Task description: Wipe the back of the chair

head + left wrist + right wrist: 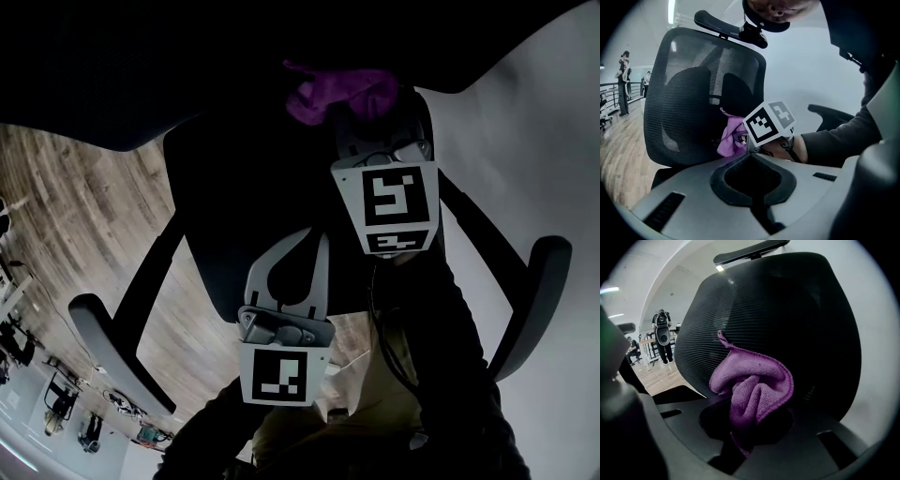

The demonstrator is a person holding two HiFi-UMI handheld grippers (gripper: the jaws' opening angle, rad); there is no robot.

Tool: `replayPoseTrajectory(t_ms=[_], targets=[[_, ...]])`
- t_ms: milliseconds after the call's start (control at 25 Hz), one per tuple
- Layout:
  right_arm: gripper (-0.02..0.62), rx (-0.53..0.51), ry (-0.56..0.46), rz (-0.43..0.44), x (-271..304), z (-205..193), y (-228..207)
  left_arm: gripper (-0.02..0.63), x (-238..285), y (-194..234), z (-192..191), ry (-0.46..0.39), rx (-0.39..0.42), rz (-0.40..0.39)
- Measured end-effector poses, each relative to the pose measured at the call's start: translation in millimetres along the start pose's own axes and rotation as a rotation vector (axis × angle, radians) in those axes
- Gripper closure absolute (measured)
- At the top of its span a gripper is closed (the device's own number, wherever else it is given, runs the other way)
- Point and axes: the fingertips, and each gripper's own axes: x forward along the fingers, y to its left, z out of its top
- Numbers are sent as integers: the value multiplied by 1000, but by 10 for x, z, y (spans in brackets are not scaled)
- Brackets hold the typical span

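The chair's black mesh back [244, 187] fills the middle of the head view, and it stands upright in the left gripper view [693, 93]. My right gripper [361, 117] is shut on a bunched purple cloth [337, 94], which presses against the mesh near its upper part. In the right gripper view the cloth [754, 385] bulges out of the right gripper [752, 404] against the mesh [801, 319]. My left gripper [314, 239] hovers lower down behind the back, shut with nothing in it [751, 157]. From there I see the cloth [731, 138] beside the right gripper's marker cube [768, 123].
The chair's headrest [726, 26] juts out above the back. Two armrests [94, 328] [548, 272] stick out at either side. Wooden floor [84, 206] lies to the left and a pale surface [544, 141] to the right. People stand far off [662, 333].
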Motion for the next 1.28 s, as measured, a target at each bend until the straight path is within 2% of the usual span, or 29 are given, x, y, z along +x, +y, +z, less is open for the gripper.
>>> replayPoseTrajectory(t_ms=[800, 1280], targets=[[532, 105, 21, -189, -370, -351, -774, 606, 171, -366, -9, 40, 87, -92], [532, 110, 65, -251, -494, -455, -1087, 606, 302, -504, 110, 48, 110, -133]])
